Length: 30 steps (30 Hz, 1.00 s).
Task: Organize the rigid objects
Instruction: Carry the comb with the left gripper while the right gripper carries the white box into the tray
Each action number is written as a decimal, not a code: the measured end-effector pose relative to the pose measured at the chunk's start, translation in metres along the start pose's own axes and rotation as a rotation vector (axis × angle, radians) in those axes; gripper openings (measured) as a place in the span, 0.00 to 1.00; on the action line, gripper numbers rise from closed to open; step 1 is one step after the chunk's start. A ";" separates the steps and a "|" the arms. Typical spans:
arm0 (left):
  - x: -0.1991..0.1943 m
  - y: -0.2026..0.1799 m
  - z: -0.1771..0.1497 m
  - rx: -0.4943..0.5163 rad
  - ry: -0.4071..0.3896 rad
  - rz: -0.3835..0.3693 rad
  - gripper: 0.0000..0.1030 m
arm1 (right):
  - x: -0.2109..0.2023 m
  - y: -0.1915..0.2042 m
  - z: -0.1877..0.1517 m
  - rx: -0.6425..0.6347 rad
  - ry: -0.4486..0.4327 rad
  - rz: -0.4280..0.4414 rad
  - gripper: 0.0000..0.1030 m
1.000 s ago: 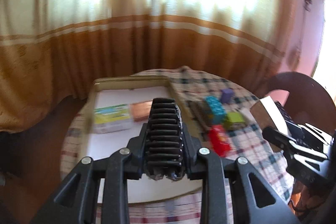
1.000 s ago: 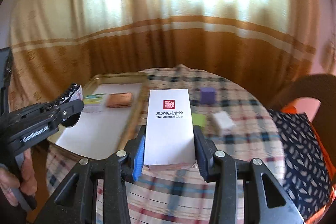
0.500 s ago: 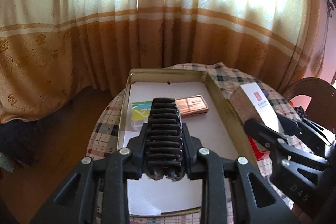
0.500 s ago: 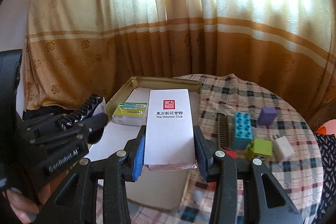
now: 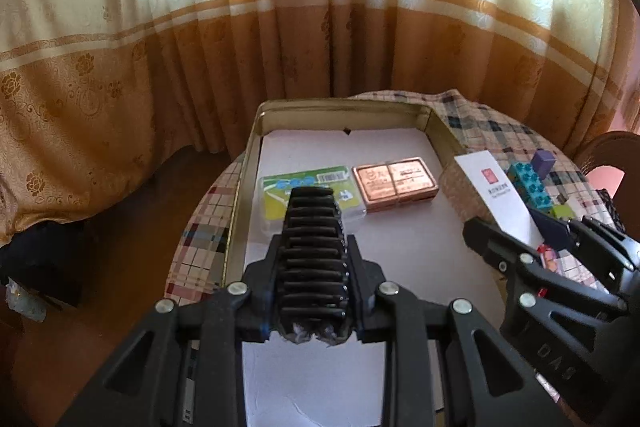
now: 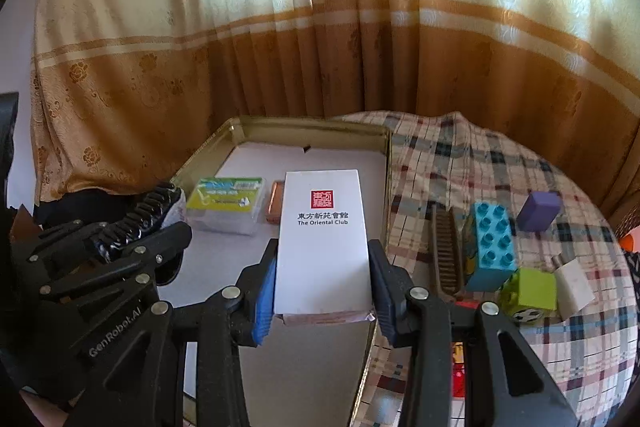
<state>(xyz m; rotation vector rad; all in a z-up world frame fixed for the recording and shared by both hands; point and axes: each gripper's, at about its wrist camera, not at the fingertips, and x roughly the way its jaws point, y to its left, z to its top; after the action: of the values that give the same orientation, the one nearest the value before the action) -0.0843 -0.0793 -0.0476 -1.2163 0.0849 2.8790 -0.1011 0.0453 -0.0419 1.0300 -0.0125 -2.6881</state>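
My right gripper [image 6: 323,291] is shut on a white "The Oriental Club" box [image 6: 323,239] and holds it above the right part of a gold tin tray [image 6: 312,131]; the box also shows in the left wrist view [image 5: 494,195]. My left gripper [image 5: 313,267] is shut on a black ribbed comb-like object [image 5: 312,251], held above the tray's near left part [image 5: 240,211]. In the tray lie a green-labelled clear box [image 5: 308,187] and a copper-coloured case [image 5: 394,183].
On the plaid tablecloth [image 6: 480,163] right of the tray lie a brown comb [image 6: 446,251], a blue brick [image 6: 490,247], a purple block [image 6: 538,211], a green block [image 6: 530,291], a white piece [image 6: 572,287] and something red [image 6: 458,375]. Curtains hang behind. A chair [image 5: 616,155] stands at the right.
Both grippers have moved left over the tray with their loads. The white box now hangs over the tray's right part and hides most of the copper case in the right wrist view.
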 end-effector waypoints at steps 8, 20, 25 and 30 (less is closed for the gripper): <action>0.015 -0.004 -0.003 0.022 0.036 0.030 0.26 | 0.014 0.001 -0.004 -0.014 0.021 -0.004 0.43; 0.019 0.001 -0.008 -0.001 0.035 0.089 0.43 | 0.008 -0.003 -0.011 -0.008 -0.060 0.064 0.60; 0.009 0.001 -0.006 -0.039 0.021 0.051 0.73 | -0.010 -0.016 -0.014 0.033 -0.116 0.068 0.71; -0.009 -0.011 -0.006 -0.016 -0.059 0.091 0.99 | -0.036 -0.032 -0.017 0.055 -0.194 0.049 0.82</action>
<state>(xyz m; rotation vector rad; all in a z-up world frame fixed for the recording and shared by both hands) -0.0736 -0.0682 -0.0460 -1.1581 0.1194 2.9963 -0.0721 0.0861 -0.0347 0.7686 -0.1477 -2.7455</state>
